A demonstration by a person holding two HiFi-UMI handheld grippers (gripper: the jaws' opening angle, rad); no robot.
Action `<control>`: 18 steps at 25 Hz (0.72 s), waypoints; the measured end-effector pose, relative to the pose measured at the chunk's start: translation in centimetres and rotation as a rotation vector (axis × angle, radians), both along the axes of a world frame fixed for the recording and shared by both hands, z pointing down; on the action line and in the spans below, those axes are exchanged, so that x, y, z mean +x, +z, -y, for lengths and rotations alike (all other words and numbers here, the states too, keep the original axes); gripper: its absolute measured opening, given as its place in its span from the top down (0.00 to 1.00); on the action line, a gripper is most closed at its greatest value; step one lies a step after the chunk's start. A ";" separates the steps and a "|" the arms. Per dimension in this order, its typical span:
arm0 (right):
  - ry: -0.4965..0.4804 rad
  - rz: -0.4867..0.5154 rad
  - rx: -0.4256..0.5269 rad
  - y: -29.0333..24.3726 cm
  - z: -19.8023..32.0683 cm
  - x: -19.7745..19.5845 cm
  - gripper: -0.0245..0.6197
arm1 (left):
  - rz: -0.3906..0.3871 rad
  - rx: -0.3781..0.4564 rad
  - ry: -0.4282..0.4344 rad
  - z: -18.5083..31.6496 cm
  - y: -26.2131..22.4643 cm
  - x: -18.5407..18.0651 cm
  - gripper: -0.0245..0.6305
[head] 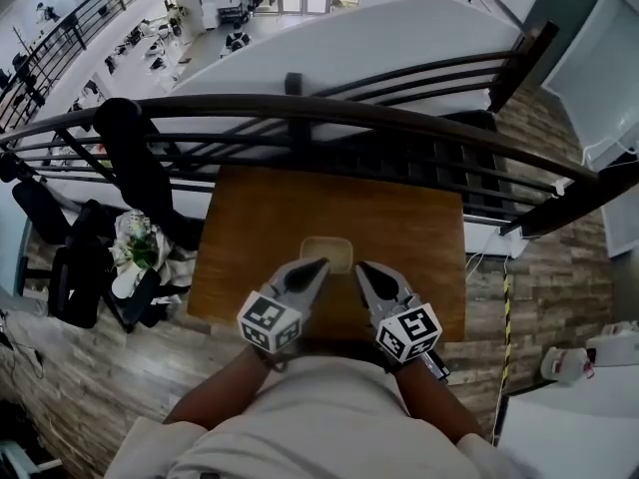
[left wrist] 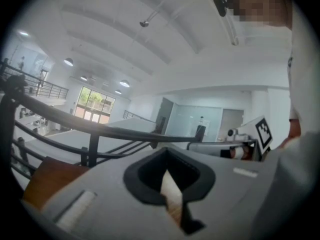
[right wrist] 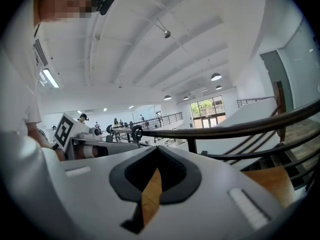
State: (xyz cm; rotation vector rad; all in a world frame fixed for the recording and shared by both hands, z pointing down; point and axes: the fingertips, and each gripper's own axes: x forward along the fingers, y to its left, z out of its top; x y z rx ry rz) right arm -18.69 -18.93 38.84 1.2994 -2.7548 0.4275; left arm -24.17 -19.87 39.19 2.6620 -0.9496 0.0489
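Head view, looking steeply down: I hold both grippers low over the near half of the table (head: 250,218), with their tips converging toward its middle. The tray (head: 326,247), a low tan piece with rounded corners, lies flat on the wood directly ahead of both tips, on the side toward the railing (head: 300,108). It is close to square, only slightly wider across than deep, so it has no marked long axis, and its near edge runs crosswise to my line of reach. The left gripper (head: 320,264) comes in from the near left and its tip overlaps that near edge. I cannot tell from this height whether it touches the tray or hangs just above it. The right gripper (head: 361,267) comes in from the near right and its tip stands just beside the near right corner, off the tray. The left gripper is therefore slightly the nearer, and the tray sits a little to the left of the gap between the two tips. Left gripper view: the jaws of the left gripper (left wrist: 167,156) are brought together with nothing held; the narrow slit behind the tips shows only a pale strip. Right gripper view: the jaws of the right gripper (right wrist: 157,151) are likewise together and empty, with a sliver of brown wood showing through the slit.
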 end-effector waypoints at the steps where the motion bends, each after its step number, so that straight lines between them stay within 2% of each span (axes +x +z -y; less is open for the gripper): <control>1: 0.010 0.005 -0.013 0.5 0.3 0.3 0.95 | 0.001 -0.011 0.002 0.3 0.5 -0.1 0.96; 13: 0.049 0.005 -0.137 7.3 4.2 1.8 0.95 | 0.051 -0.073 -0.012 4.2 5.8 -0.6 0.96; 18: 0.029 0.014 -0.208 10.2 5.5 3.6 0.91 | 0.085 -0.108 -0.025 5.6 8.1 0.9 0.96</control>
